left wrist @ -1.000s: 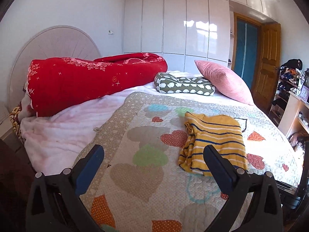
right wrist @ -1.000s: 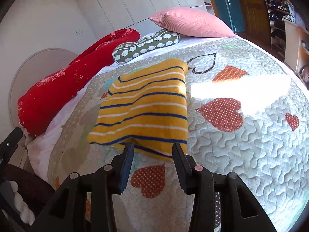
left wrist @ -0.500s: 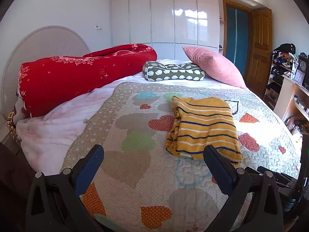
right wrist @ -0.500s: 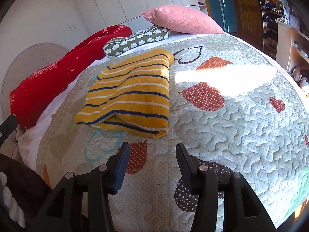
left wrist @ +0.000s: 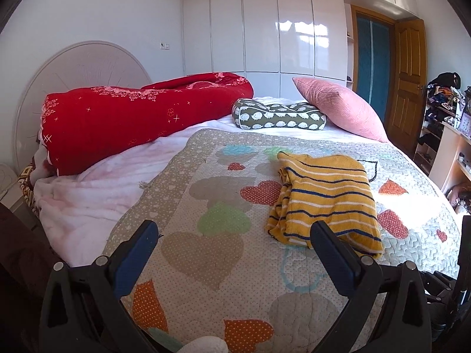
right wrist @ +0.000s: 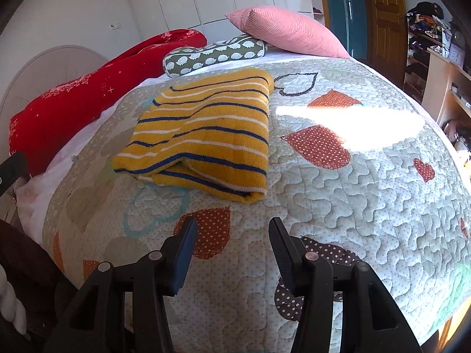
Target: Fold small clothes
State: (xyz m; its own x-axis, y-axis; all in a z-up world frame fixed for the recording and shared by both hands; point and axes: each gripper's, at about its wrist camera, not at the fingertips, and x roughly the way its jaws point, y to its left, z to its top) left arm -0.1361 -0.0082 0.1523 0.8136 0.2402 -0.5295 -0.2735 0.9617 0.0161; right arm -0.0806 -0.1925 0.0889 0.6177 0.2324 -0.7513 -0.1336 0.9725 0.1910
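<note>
Hovering above the heart-patterned quilt (right wrist: 353,194), the right tongs (right wrist: 232,223) stand partly spread with nothing between their blue-padded fingers (right wrist: 184,253); their jaws have just been opening, and the folded yellow striped sweater (right wrist: 206,135) lies free on the quilt just beyond them. The left tongs (left wrist: 235,232) are spread wide and empty too, low over the near edge of the bed, with the sweater (left wrist: 326,200) ahead and toward their right finger, apart from it. The garment lies folded, its blue and white stripes on top. Beyond it, near the round headboard (left wrist: 79,67), lie a rolled red blanket (left wrist: 132,114), a green hedgehog-print pillow (left wrist: 279,114) and a pink cushion (left wrist: 341,108), in front of glossy white wardrobe doors (left wrist: 265,29).
</note>
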